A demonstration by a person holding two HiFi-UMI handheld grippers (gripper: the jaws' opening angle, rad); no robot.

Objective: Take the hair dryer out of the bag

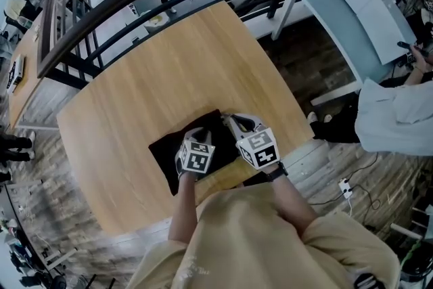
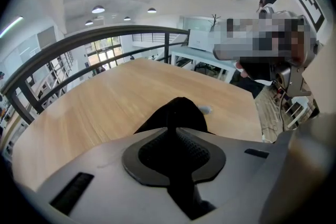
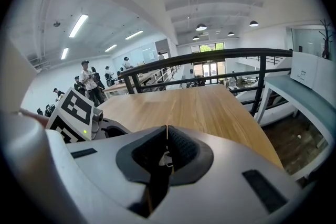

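Bag (image 1: 169, 149), black fabric, flat on wooden bench (image 1: 169, 64) near its 6 o'clock edge, hair dryer hidden from sight, left gripper (image 1: 197, 137) fingers grasping a raised fold of bag, right gripper (image 1: 234, 122) at bag's 2 o'clock corner, fingers clenched together.

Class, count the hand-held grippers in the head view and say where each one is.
2. The left gripper sits over the black bag on the wooden table; the right gripper is beside it, at the bag's right edge. None seems hidden.
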